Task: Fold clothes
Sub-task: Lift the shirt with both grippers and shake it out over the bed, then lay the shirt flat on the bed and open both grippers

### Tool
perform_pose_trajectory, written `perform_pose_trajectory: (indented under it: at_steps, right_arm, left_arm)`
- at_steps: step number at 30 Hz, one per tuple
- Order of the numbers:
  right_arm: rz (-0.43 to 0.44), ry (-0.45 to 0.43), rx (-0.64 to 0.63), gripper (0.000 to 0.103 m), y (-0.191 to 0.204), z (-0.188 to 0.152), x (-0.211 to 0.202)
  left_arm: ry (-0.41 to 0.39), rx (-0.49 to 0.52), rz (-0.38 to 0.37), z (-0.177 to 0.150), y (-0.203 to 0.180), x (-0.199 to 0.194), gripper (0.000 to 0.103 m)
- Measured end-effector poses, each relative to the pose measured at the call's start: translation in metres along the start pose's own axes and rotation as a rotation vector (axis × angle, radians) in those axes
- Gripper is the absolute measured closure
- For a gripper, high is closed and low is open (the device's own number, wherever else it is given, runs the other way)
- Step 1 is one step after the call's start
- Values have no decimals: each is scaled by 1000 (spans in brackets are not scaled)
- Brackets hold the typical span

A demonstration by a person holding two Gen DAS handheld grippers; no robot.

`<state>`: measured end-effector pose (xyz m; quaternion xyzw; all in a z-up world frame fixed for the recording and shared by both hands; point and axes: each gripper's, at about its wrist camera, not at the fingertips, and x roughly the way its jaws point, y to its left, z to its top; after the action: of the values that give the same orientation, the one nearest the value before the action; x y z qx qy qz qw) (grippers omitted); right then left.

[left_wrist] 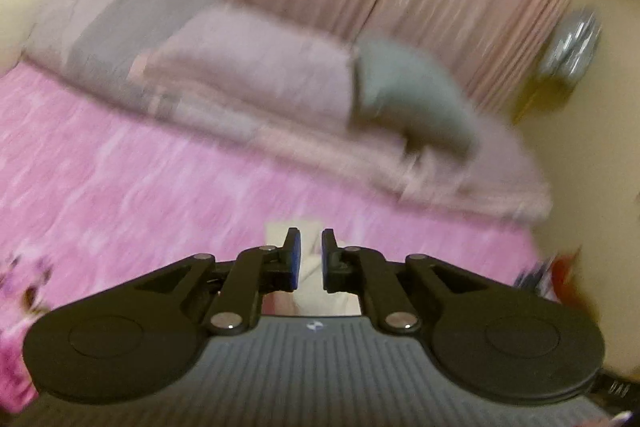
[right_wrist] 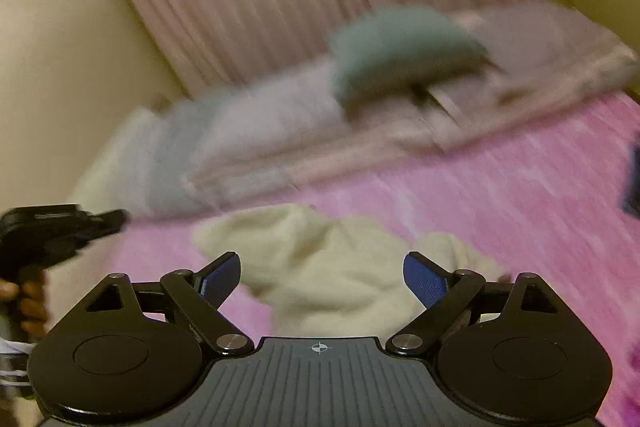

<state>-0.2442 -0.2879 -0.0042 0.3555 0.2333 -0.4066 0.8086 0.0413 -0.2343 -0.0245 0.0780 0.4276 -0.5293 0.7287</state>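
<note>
On the pink bed (right_wrist: pixel 500 187), the cream garment (right_wrist: pixel 340 267) lies crumpled below the spread right hand-held gripper (right_wrist: pixel 322 281), likely lining up a grasp, while the left hand-held gripper (left_wrist: pixel 311 259), nearly closed, seems to pinch a pale edge.

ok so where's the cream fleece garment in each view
Left wrist view: only a small patch of the crumpled cream fleece garment shows, low centre, between the nearly closed fingers of the left hand-held gripper.
Right wrist view: it lies bottom centre on the pink bedspread, ahead of the open right hand-held gripper.
Shared landmark: the grey-green cushion against the pink pleated curtain.
</note>
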Motion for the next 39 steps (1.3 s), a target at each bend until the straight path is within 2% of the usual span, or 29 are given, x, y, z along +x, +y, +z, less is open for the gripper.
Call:
perform_pose_trajectory:
  at_steps: [2,4,9,11,15,21,26,31,34,39]
  right_arm:
    - [-72,60,38,12,-18,-22,-4]
    - [-133,105,86,12,-34,-43,-8]
    - [-254,167,173,12,-68,-89,-25]
    - [-290,181,198,12,-72,-98,-28]
    - [-334,193,207,12,-55,-112,-22]
    - [-359,231,227,12,-18,-162,-24]
    - [-423,263,300,12,-11,-210,-43]
    - [-473,251,351,12,-7,-232,-68]
    - [-480,233,333,12,-2,-229,-76]
    - [-462,233,265,12,1,-219,-72]
  left_arm:
    - [80,29,31,-27,6,2,95]
    - [157,88,42,-53,11,4,88]
    - [242,199,15,-96,0,-7,80]
    - [248,247,13,-102,0,-20,77]
    - [260,335,13,-114,3,-44,69]
    - [337,394,-18,-140,25,-60,68]
    - [399,454,-50,-169,35,-66,68]
    - [408,497,-67,-182,33,-75,67]
    - [377,520,-66,-183,29,-81,64]
    - [356,501,-48,-179,19,-77,64]
